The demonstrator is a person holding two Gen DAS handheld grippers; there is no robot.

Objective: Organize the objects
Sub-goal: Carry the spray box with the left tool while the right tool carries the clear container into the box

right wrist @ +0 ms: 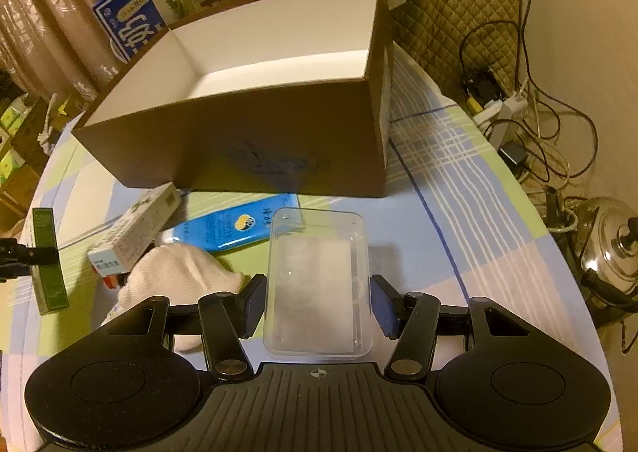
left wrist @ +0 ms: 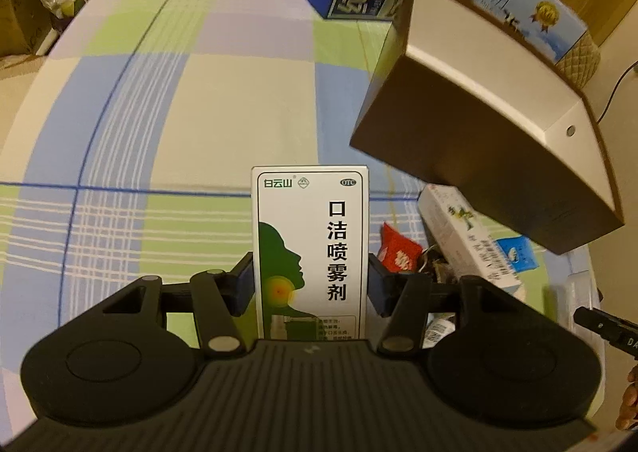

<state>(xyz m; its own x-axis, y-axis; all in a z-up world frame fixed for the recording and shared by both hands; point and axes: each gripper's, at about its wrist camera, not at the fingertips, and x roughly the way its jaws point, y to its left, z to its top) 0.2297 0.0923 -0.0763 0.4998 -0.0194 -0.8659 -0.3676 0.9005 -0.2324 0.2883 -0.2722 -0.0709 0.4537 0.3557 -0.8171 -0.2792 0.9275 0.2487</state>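
My left gripper [left wrist: 311, 276] is shut on a white and green spray carton [left wrist: 311, 248], held upright above the checked cloth. The right wrist view shows that carton [right wrist: 48, 260] at the far left, edge on. My right gripper [right wrist: 319, 292] is shut on a clear plastic container [right wrist: 319, 280], one pad on each long side. A brown cardboard box [right wrist: 279, 149] with a white inside stands open just beyond the container, and appears empty. In the left wrist view this brown box [left wrist: 478, 125] is to the right of the carton.
A white cloth [right wrist: 179, 276], a blue tube [right wrist: 231, 228] and a white carton [right wrist: 135, 228] lie before the box, with a red packet [left wrist: 398, 248] nearby. Milk cartons [right wrist: 135, 21] stand behind it. A kettle [right wrist: 610, 244] and cables [right wrist: 518, 113] sit off the table's right edge.
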